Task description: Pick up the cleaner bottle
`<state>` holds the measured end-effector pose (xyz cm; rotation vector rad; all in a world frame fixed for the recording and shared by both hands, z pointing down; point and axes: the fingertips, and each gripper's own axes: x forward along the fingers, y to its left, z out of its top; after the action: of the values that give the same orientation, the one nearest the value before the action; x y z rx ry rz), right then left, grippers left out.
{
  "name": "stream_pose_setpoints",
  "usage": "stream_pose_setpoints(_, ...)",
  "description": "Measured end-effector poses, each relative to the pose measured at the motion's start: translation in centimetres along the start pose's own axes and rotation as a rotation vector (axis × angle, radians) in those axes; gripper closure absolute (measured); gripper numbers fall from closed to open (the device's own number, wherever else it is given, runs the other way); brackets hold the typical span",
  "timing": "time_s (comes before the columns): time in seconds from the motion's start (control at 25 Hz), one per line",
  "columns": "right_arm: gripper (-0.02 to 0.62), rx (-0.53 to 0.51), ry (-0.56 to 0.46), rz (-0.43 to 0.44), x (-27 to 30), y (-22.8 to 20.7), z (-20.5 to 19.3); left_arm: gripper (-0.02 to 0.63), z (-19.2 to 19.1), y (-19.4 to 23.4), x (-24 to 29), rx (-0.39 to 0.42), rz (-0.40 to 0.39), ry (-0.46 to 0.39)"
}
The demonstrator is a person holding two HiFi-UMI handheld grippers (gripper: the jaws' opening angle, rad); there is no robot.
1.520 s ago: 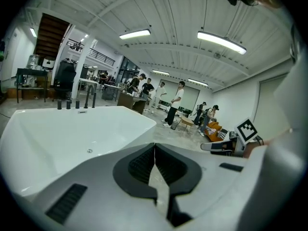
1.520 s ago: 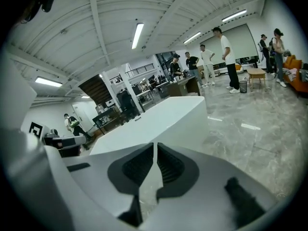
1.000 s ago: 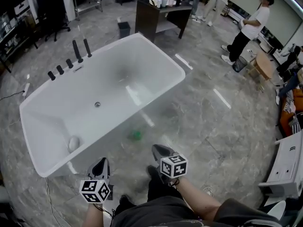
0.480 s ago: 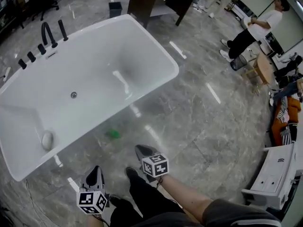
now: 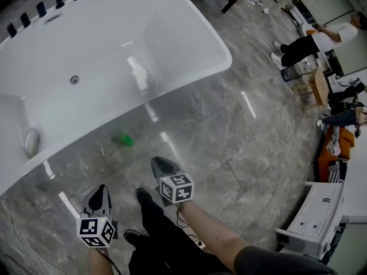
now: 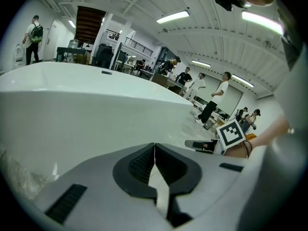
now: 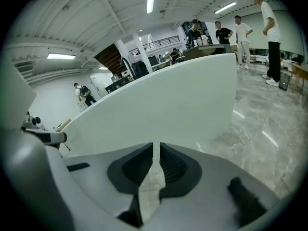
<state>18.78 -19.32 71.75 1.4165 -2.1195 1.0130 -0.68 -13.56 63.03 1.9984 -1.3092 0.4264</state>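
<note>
A small green thing, which I take for the cleaner bottle [image 5: 122, 139], lies on the grey marble floor just outside the bathtub's near wall; it is blurred and small. My right gripper [image 5: 156, 162] hangs a short way below and right of it, jaws shut and empty. My left gripper [image 5: 100, 189] is lower and further left, also shut and empty. In the left gripper view the left gripper [image 6: 154, 146] faces the tub's white wall. The right gripper [image 7: 156, 146] in its own view faces the tub's end and the floor. Neither gripper view shows the bottle.
The white bathtub [image 5: 189, 33] fills the upper left, with black tap fittings [image 5: 40, 7] on its far rim. My own legs and dark shoes [image 5: 143, 196] stand between the grippers. People [image 5: 309, 42] stand far right, and a white cabinet [image 5: 318, 222] sits lower right.
Both grippers have sunk towards the floor, still shut. The head view has tipped down, so the tub has slid up and left, and the green thing now lies closer to the right gripper.
</note>
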Motion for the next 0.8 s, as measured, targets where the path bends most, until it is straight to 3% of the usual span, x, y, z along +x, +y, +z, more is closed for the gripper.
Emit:
stream_pose_setpoints(0.24, 0.546, -0.048, 0.008, -0.010, 0.5, 1.0, -3.5, 0.592, -4.6, 2.4, -0.8, -0.026, 0.000, 0.002)
stream_pose_setpoints(0.56, 0.330, -0.157, 0.009, -0.026, 6.0, 0.7, -9.3, 0.592, -8.2, 7.7, 1.2, 0.020, 0.016, -0.043)
stream_pose_setpoints(0.8, 0.296, -0.140, 0.068, -0.017, 12.3, -1.7, -12.6, 0.592, -10.8, 10.8, 6.1, 0.003, 0.002, -0.063)
